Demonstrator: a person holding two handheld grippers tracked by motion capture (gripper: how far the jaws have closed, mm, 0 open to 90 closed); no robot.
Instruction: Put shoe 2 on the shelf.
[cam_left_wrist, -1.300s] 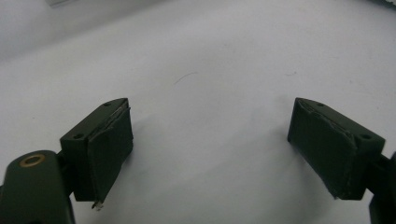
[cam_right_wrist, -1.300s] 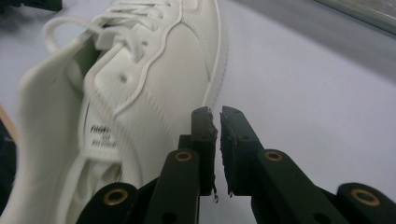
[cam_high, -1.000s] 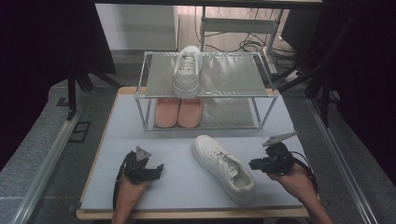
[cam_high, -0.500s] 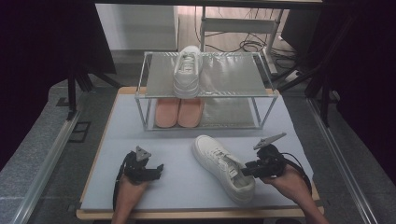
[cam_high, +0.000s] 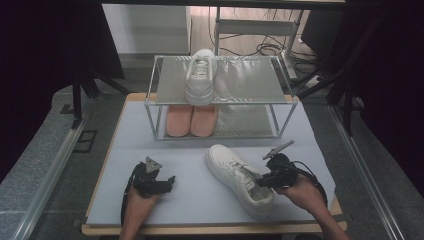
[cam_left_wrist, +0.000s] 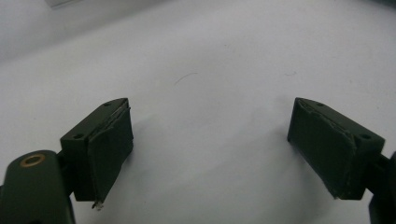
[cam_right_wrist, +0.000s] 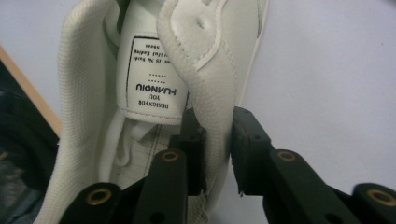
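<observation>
Here the right gripper has just been closing its jaws and now pinches the side wall of the white shoe, one jaw inside the collar, one outside. The shoe lies on the mat before the rack. The left gripper rests on the mat, jaws wide, holding nothing.

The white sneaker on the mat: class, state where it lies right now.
In the high view the white sneaker lies at an angle on the grey mat, right of centre, in front of the metal rack, with the right gripper clamping its collar wall.
</observation>
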